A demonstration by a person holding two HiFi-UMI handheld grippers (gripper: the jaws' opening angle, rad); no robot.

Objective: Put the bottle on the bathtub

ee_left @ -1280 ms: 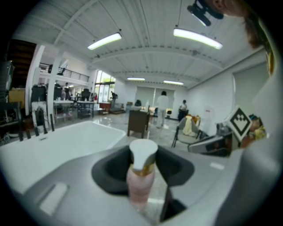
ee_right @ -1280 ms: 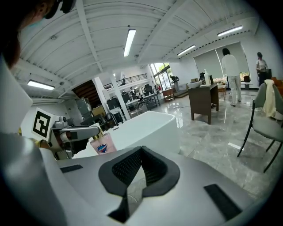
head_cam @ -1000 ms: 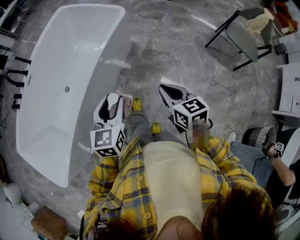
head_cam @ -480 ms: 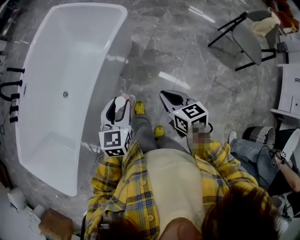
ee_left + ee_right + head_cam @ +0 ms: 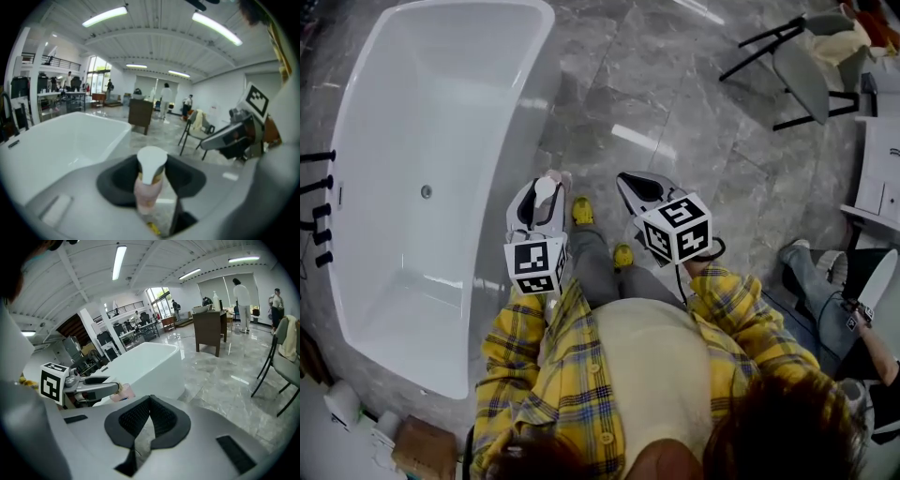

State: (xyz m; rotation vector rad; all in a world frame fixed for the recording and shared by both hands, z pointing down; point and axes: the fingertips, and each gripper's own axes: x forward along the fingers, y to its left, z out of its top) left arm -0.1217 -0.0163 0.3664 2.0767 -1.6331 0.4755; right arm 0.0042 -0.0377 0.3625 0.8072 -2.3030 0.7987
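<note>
Pink plastic bottle [image 5: 149, 187] with a white pump cap, held upright in the left tool [image 5: 542, 192], whose jaws press on its upper body just under the cap. The person wears a yellow checked shirt and stands on a grey marble floor [image 5: 675, 103]. A long white glossy bathtub [image 5: 431, 122] lies at their left. The bottle hangs over the floor, just beside the tub's near side and not yet above its rim. The right tool [image 5: 149, 408] is held beside the left one with its dark ridged pads pressed together on nothing.

The rim looks like the hard part. It appears narrow and smooth, so a bottle set down off-centre or slightly tilted could slide into the tub or fall to the floor. The grip sits high on the bottle, so the base may swing as the arm reaches across. Letting go before the base rests flat would likely topple it, and a jaw brushing the pump cap on the way out could do the same.
</note>
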